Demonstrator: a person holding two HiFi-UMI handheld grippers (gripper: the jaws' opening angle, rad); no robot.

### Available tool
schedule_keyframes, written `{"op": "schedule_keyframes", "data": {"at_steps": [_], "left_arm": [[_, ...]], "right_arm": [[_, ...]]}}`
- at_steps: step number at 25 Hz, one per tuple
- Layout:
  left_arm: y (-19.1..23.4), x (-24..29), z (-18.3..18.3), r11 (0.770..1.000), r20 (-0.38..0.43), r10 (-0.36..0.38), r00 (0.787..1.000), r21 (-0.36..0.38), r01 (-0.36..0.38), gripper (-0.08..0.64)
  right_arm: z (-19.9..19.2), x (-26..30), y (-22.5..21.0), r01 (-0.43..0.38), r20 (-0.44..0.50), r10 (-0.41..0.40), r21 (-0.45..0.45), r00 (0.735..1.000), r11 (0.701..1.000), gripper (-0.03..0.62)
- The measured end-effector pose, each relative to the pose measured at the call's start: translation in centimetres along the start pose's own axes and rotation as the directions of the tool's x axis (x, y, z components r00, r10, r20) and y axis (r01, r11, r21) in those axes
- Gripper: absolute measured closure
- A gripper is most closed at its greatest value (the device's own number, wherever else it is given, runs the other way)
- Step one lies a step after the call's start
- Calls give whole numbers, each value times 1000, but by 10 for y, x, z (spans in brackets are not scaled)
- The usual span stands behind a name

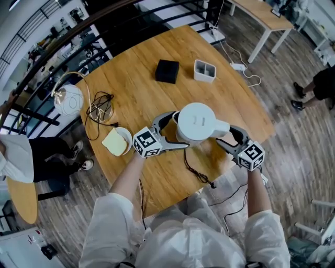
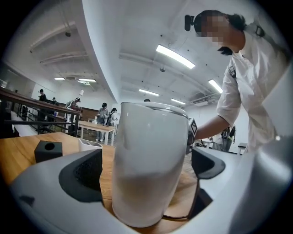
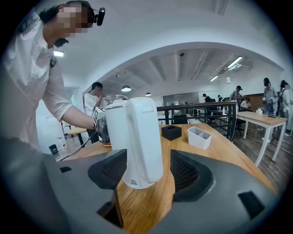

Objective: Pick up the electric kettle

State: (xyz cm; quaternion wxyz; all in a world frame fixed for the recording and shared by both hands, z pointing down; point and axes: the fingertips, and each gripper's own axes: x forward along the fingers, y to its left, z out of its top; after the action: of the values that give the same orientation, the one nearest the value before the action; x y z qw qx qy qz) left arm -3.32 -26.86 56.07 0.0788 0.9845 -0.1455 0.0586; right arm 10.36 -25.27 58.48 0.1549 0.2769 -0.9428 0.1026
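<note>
Grip pending: left gripper (image 2: 144, 173) spread wide astride body of electric kettle (image 1: 196, 121), upright near front edge of wooden table (image 1: 136, 84); right gripper (image 3: 149, 171) likewise agape astride handle (image 3: 146, 137), pads clear. Recommend closing both squarely before lifting, minding trailing cord (image 1: 196, 172). Open office beyond, railing (image 3: 197, 105) behind.

Round wooden counter (image 1: 136, 89) before me, grey wood-plank floor (image 1: 293, 141) beneath, black railing (image 3: 201, 105) beyond, a pale table (image 1: 261, 13) further off, white ceiling with strip lights (image 2: 175, 56) above.
</note>
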Motion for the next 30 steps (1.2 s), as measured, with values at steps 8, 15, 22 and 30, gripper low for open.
{"op": "schedule_keyframes", "data": {"at_steps": [8,15,22,30], "left_arm": [[-7,10,1,995,-34,-94,995,25,95,-26],[-4,15,4,992,-37,-116,993,46,117,-26],[-9,21,3,985,-68,-146,987,84,152,-26],[-5,27,3,983,-59,-151,987,100,156,-26]], "right_arm": [[3,5,-5,-17,2,17,-14,1000,1000,305],[6,13,-7,-24,-3,24,-35,1000,999,305],[10,16,-9,-19,6,20,-46,1000,999,305],[9,21,-11,-18,-5,18,-56,1000,998,305]]}}
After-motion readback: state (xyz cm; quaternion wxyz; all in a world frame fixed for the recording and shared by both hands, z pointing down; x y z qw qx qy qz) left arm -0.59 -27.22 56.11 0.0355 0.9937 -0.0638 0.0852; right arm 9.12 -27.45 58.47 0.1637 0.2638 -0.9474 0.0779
